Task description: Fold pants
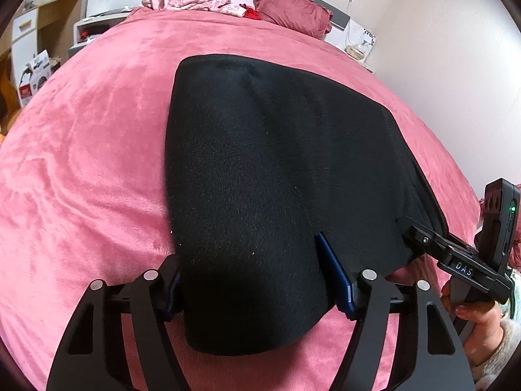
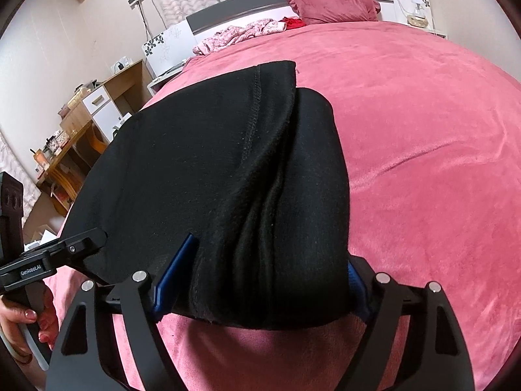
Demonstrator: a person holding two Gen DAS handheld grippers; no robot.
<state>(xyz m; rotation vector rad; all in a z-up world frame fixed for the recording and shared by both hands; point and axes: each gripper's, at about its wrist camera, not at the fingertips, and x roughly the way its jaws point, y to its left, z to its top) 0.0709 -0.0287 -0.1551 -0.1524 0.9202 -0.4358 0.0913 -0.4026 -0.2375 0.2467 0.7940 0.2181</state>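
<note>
Black grippers [image 1: 250,288] (blue pads [image 1: 335,270])

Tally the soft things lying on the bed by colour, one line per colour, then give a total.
Black: 1, the folded pants on the pink bedspread.
Dark pink: 1, the pillow at the headboard.
Pink patterned: 1, the crumpled garment.
Red: 1, the small cloth beside the pillow.
Total: 4

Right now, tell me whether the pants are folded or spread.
Folded: the black pants lie doubled on the pink bedspread, one layer's edge overlapping another.
</note>
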